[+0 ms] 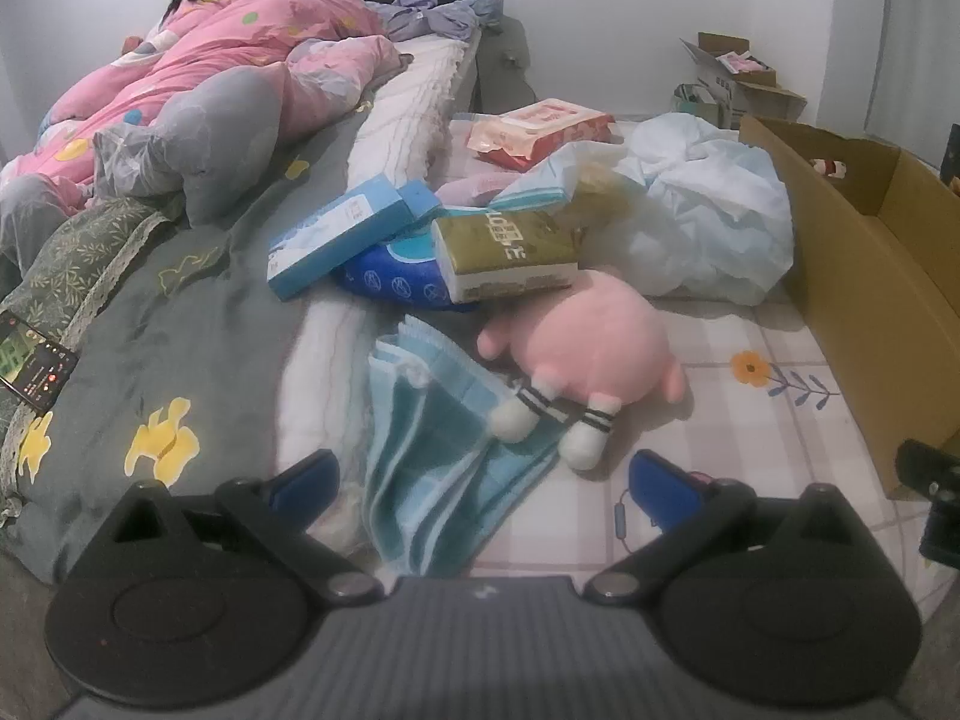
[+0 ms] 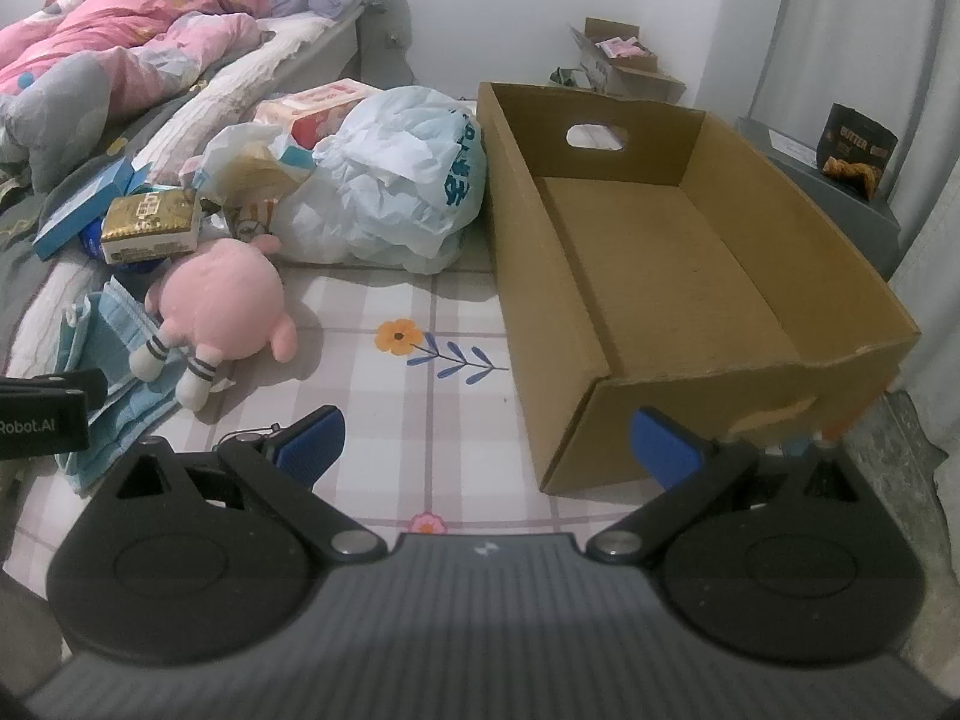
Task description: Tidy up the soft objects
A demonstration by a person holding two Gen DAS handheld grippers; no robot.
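Observation:
A pink plush toy [image 1: 591,339] [image 2: 225,300] with striped white feet lies on the checked bedsheet. Beside it a light blue striped cloth [image 1: 432,438] [image 2: 114,348] is spread out. Behind them sit a gold tissue pack [image 1: 507,255] [image 2: 150,225], a blue box [image 1: 342,234], a pink wipes pack [image 1: 540,132] and a crumpled white plastic bag [image 1: 702,210] [image 2: 390,180]. An empty brown cardboard box [image 2: 678,276] [image 1: 864,276] stands to the right. My left gripper [image 1: 483,483] hangs open just short of the cloth. My right gripper [image 2: 486,447] is open over bare sheet by the box's near corner.
A person under a pink quilt [image 1: 198,66] lies at the far left of the bed. A phone [image 1: 33,363] rests on the grey blanket. Small cardboard boxes [image 2: 624,60] stand by the far wall, and a dark snack bag [image 2: 855,147] sits on a grey stand at right.

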